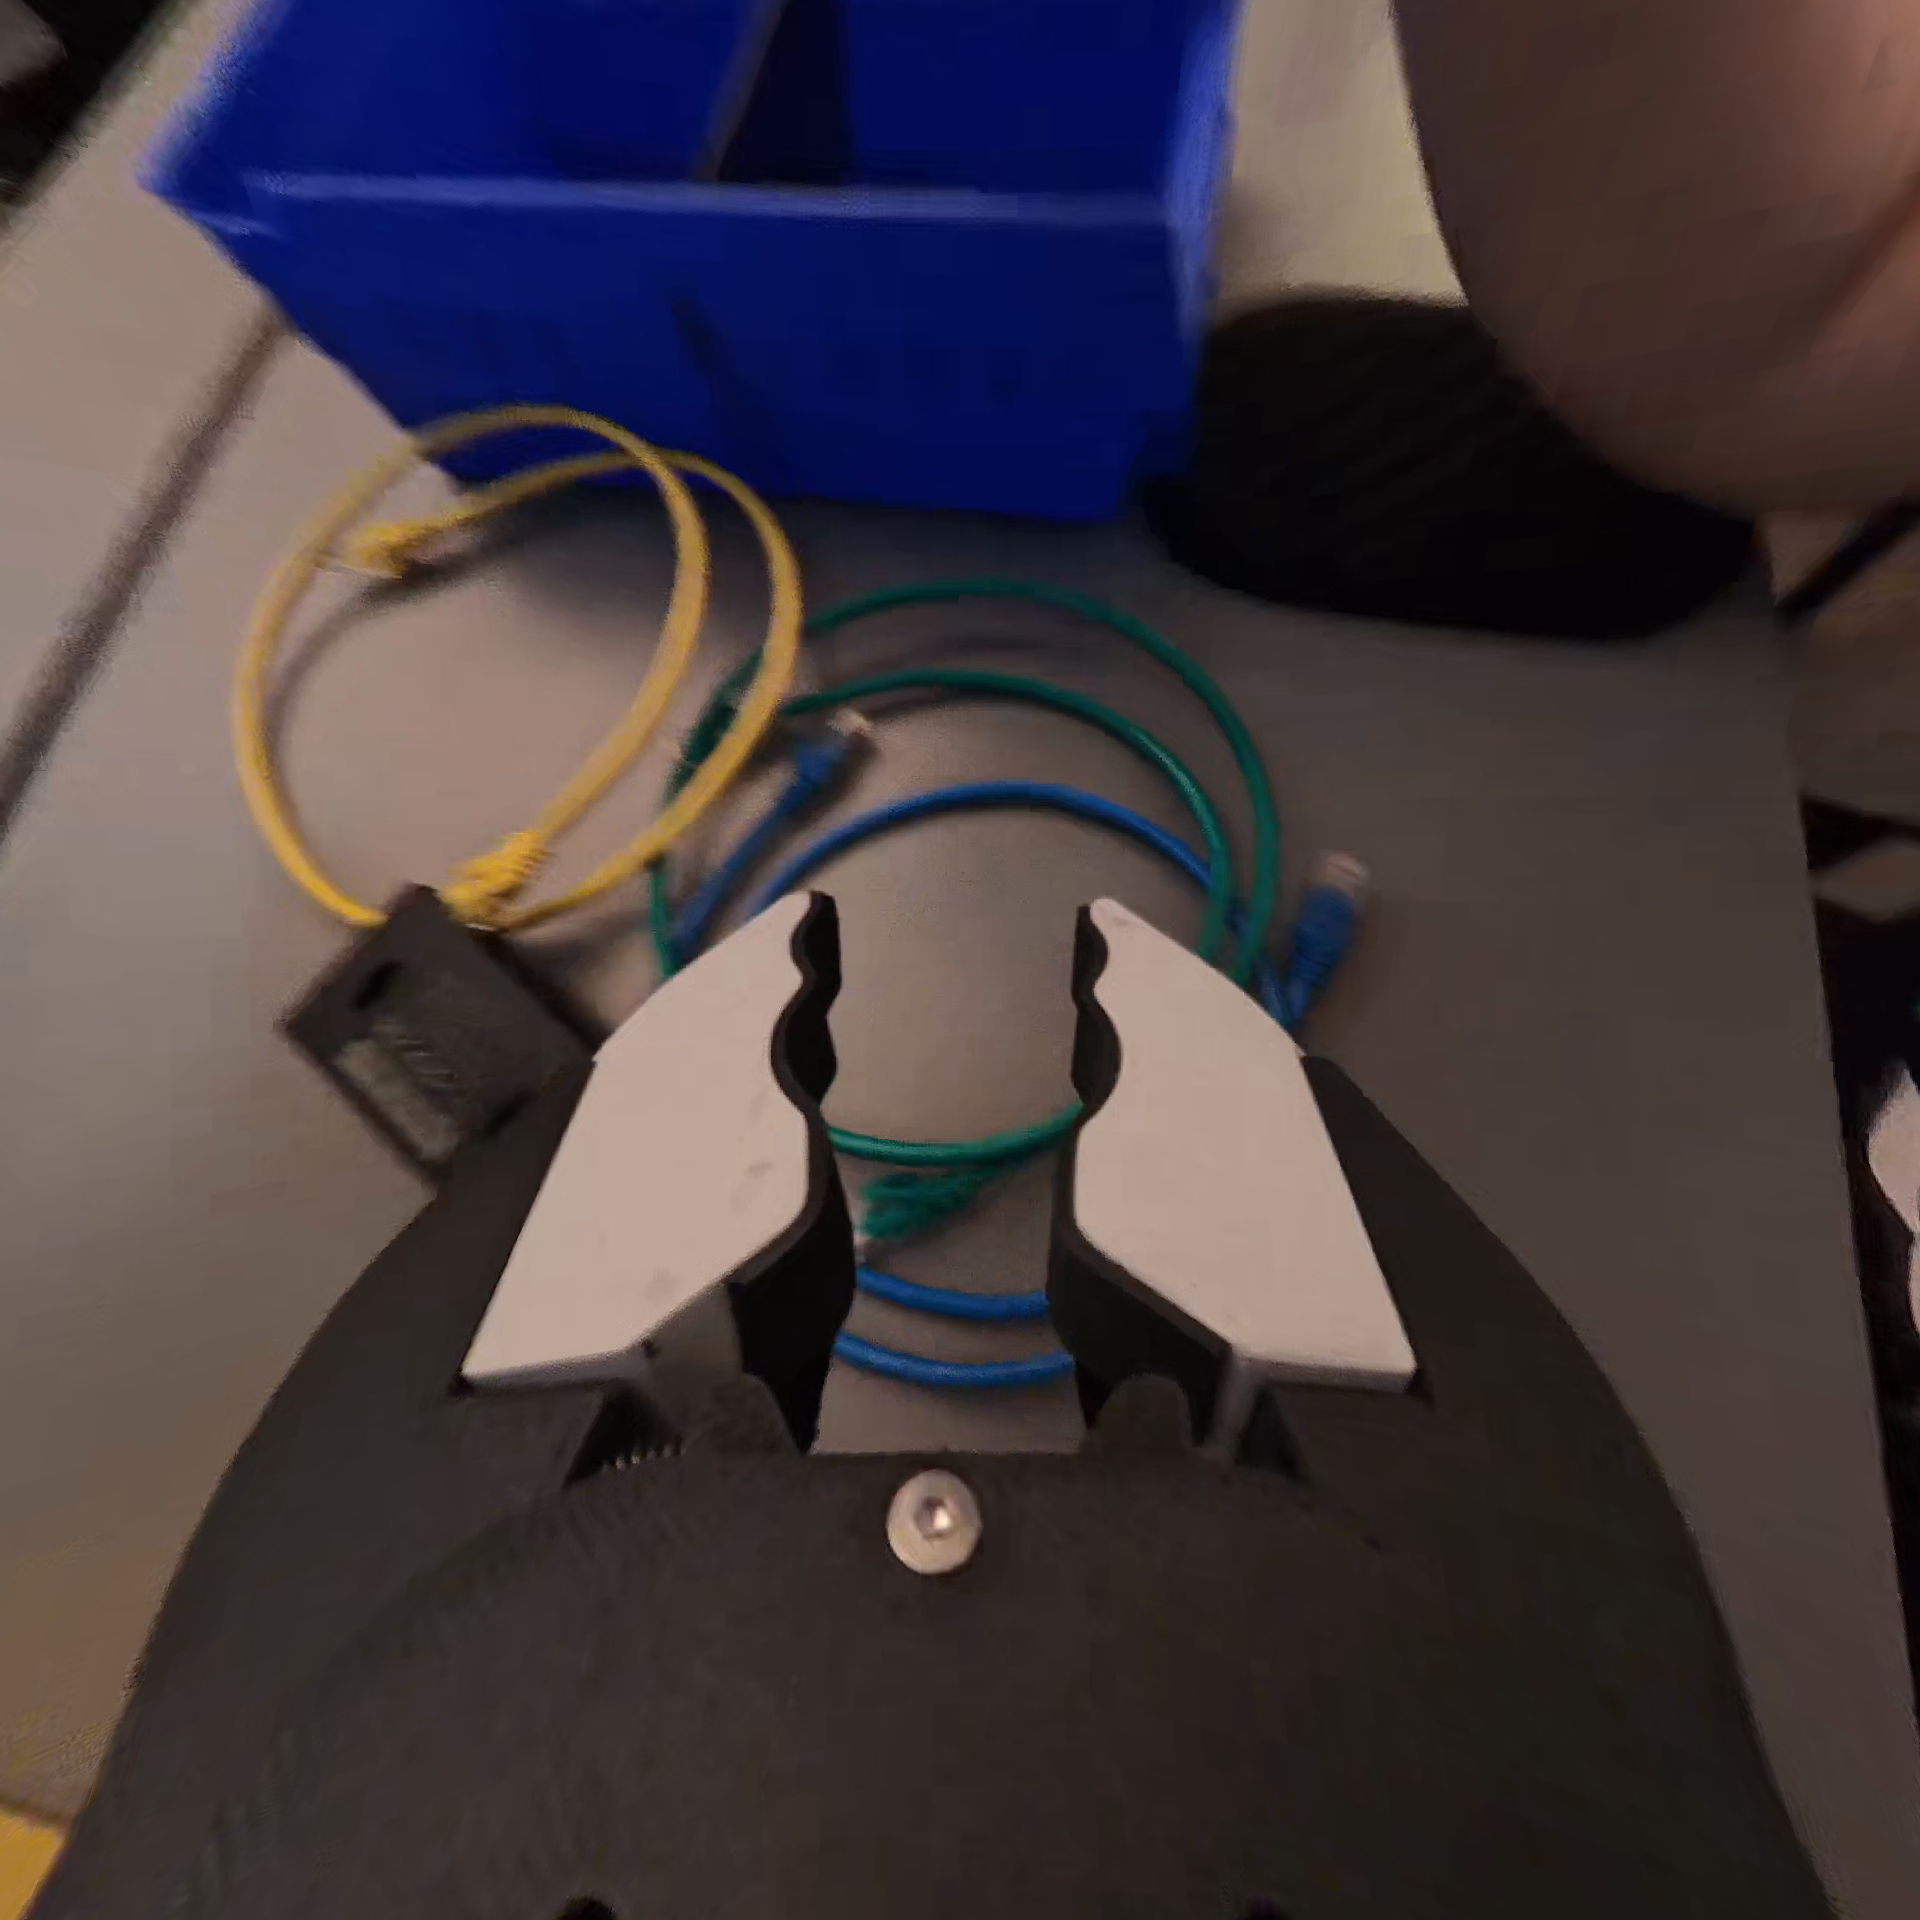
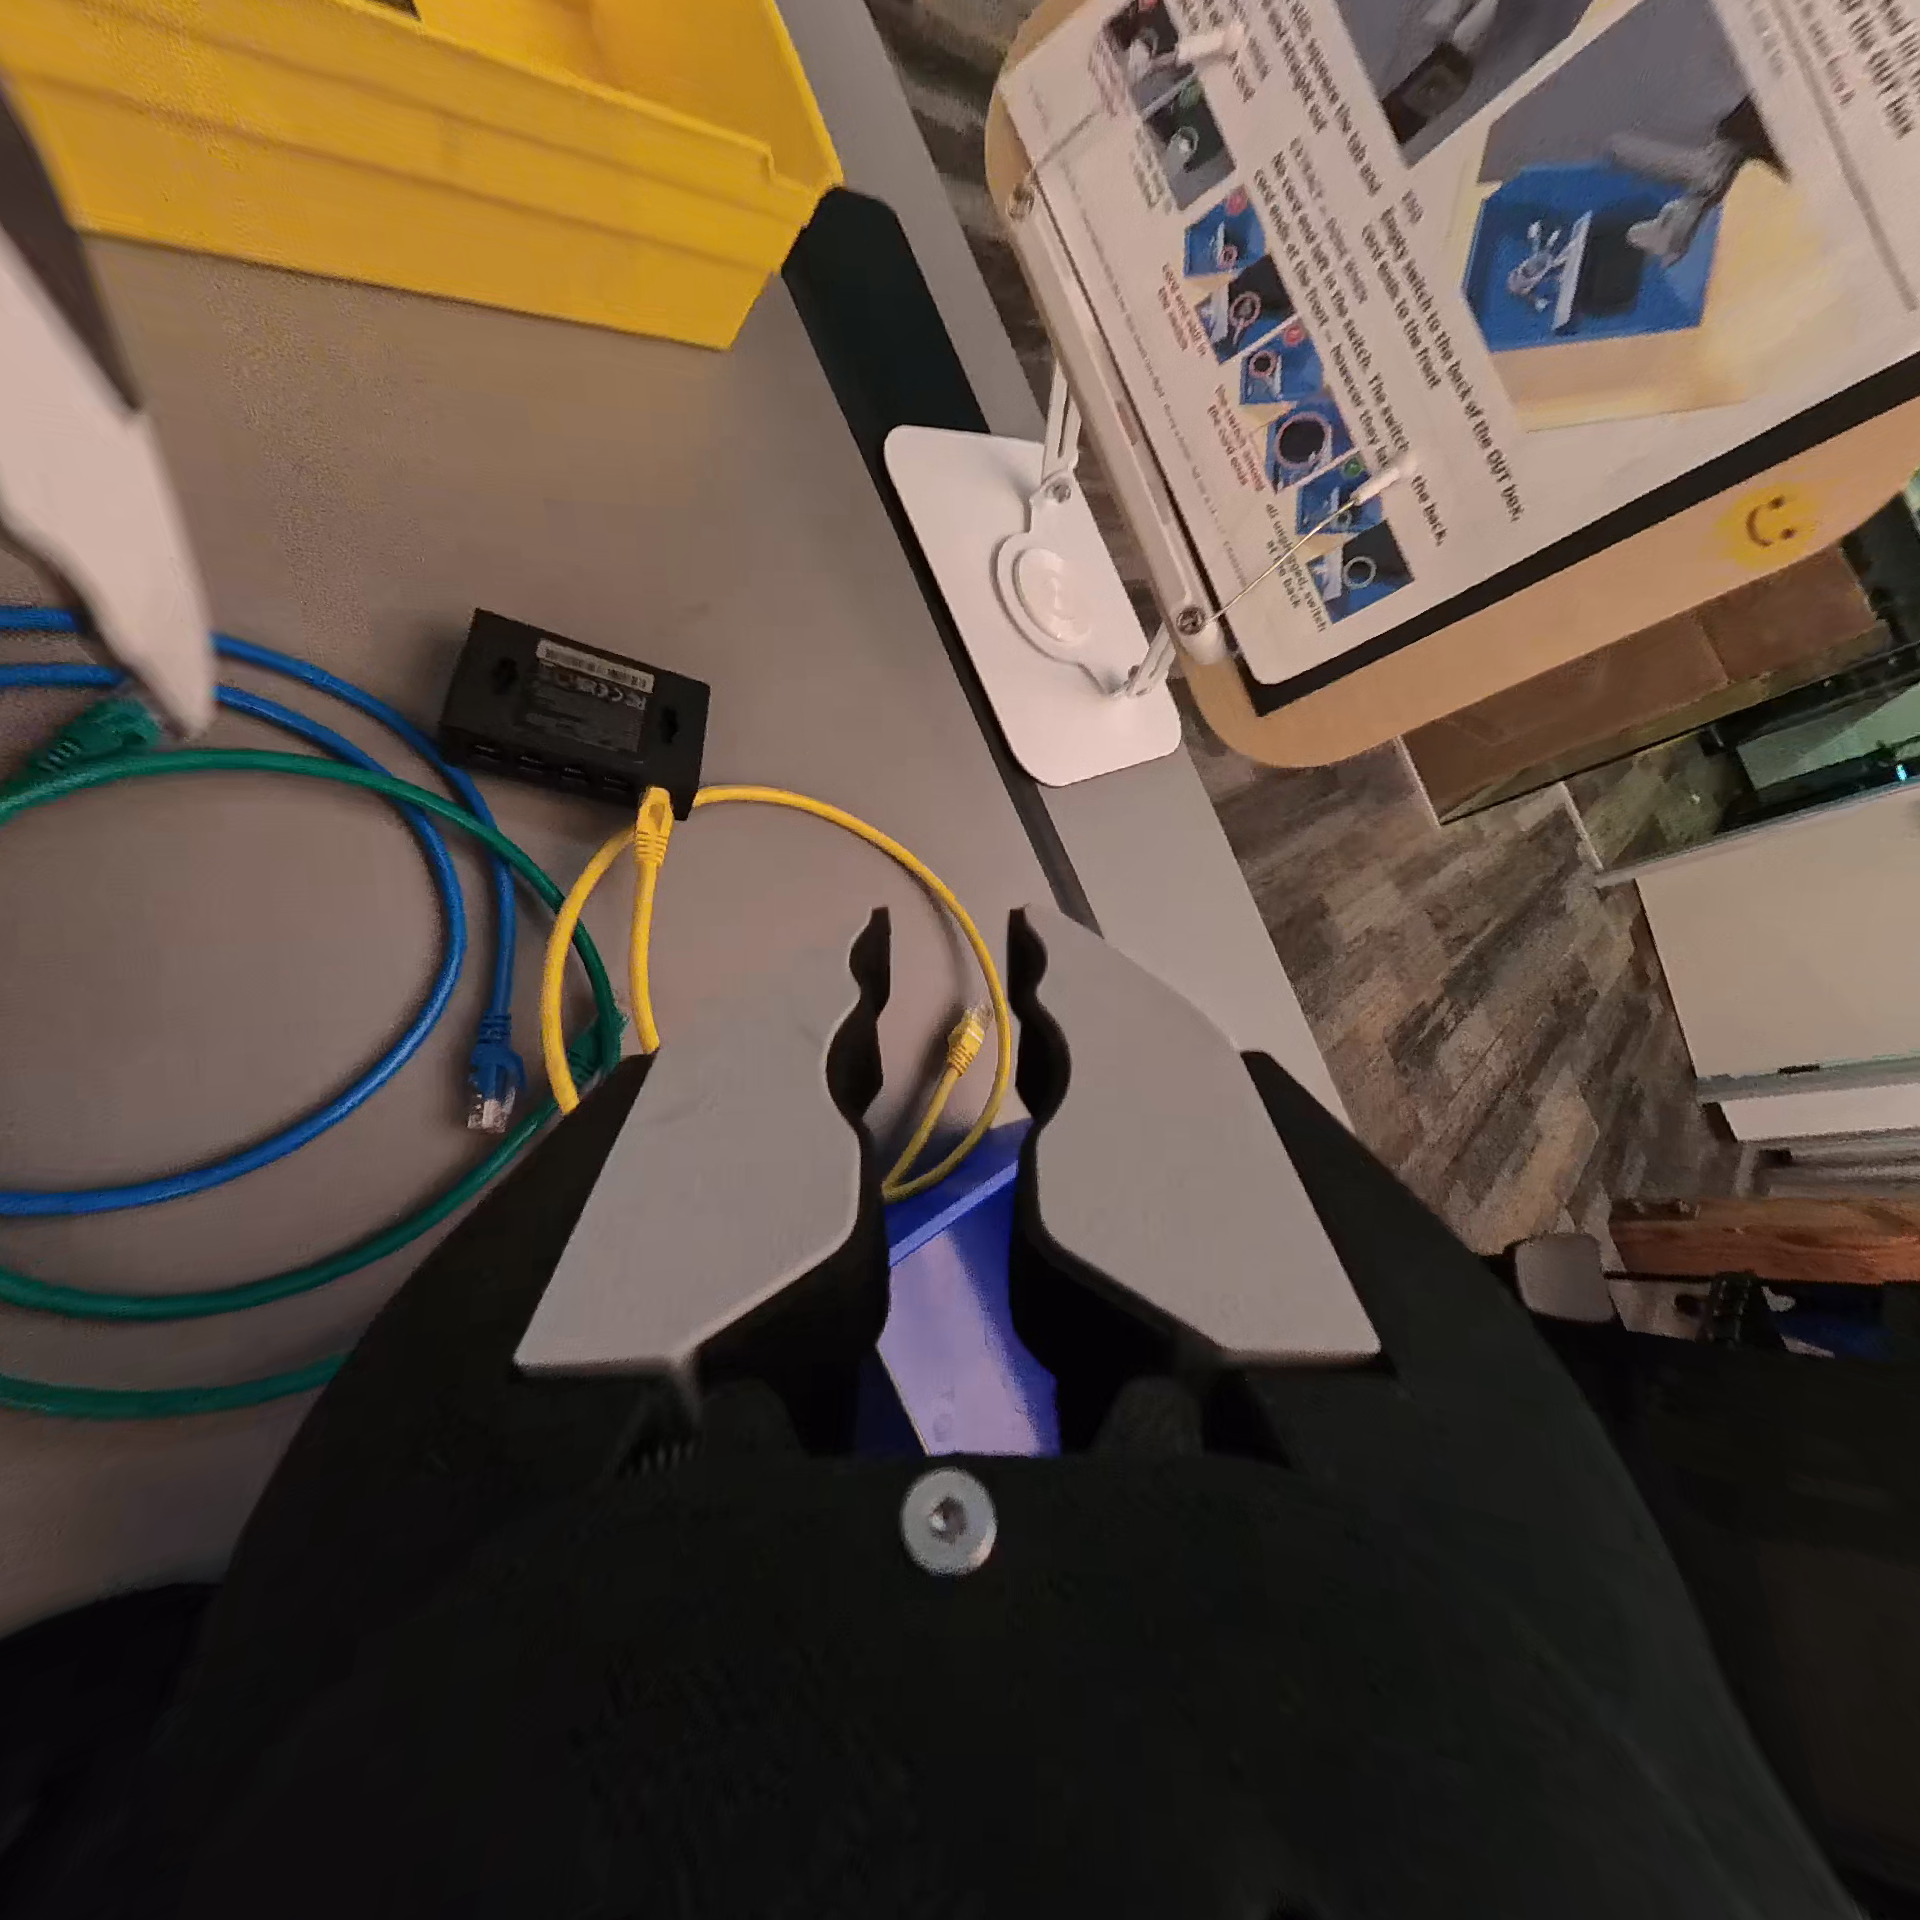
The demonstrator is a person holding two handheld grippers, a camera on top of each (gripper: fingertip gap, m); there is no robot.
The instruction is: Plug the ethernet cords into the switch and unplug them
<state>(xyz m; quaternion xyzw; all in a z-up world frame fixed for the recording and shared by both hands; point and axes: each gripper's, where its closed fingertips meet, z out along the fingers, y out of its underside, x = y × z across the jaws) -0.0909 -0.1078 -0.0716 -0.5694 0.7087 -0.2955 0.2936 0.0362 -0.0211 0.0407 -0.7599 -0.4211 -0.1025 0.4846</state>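
A small black switch (image 2: 574, 698) lies on the grey table, also in the left wrist view (image 1: 416, 1023). A yellow cord (image 2: 831, 821) has one plug in the switch; its other plug (image 2: 968, 1039) lies loose between my right fingers' line of sight. It also shows in the left wrist view (image 1: 717, 623). A green cord (image 1: 1174, 665) and a blue cord (image 1: 997, 800) lie coiled and unplugged. My left gripper (image 1: 956, 920) is open above the green and blue coils, its green plug (image 1: 914, 1205) below it. My right gripper (image 2: 948, 925) is open and empty above the table.
A blue bin (image 1: 727, 249) stands beyond the cords; its corner shows under my right gripper (image 2: 961, 1309). A yellow bin (image 2: 416, 156) stands behind the switch. A white stand (image 2: 1029, 613) holds an instruction sheet (image 2: 1475, 291) at the table's edge (image 2: 935, 499). A forearm (image 1: 1683, 229) is at upper right. The gap from one gripper's tips to the other's is roughly 20 centimetres. To reach the small black switch (image 2: 574, 698) in a straight line is about 12 centimetres for my left fingers, about 20 centimetres for my right. Look for it in the left wrist view (image 1: 451, 1049) too.
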